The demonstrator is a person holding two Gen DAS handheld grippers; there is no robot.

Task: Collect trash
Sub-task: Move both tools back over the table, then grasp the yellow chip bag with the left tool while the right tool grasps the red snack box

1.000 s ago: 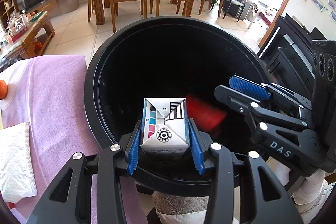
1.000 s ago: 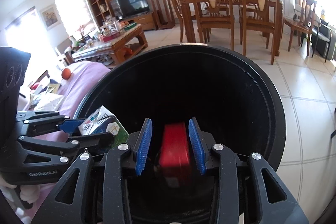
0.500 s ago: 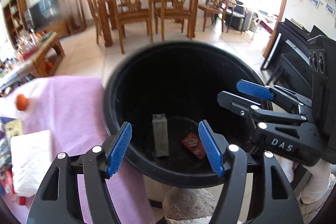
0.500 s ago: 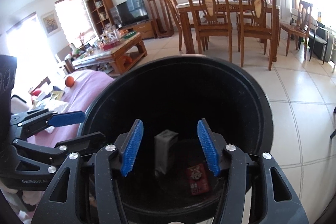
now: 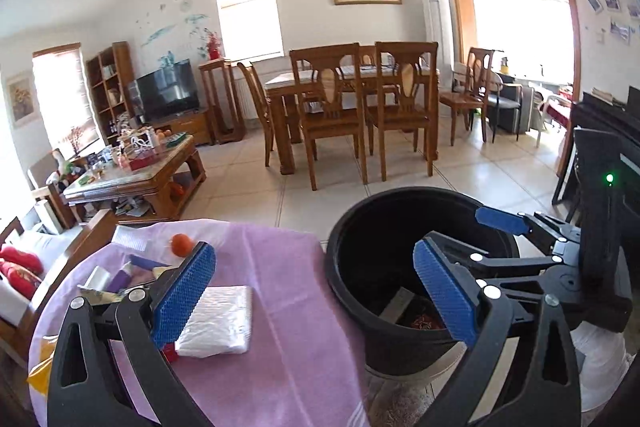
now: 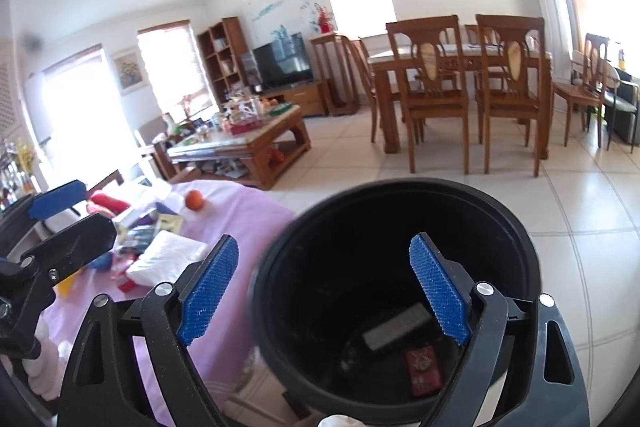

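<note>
Both tools gape wide, their jaws just opened, nothing between them: the left tool and right tool hover over the black bin. Two pieces lie on the bin's floor, a grey carton and a red packet. Next, I'd swing left of the bin (lifting clear of its rim) toward the white pack on the purple-clothed table; one orange sits beyond.

My fingers wear blue, rough dimpled rubber pads on matt black plastic arms. Lower centre, the bin is smooth, faintly glossy black plastic. At left, the cloth is soft matt lilac fabric; beyond, glossy tiles and varnished wooden chairs.
</note>
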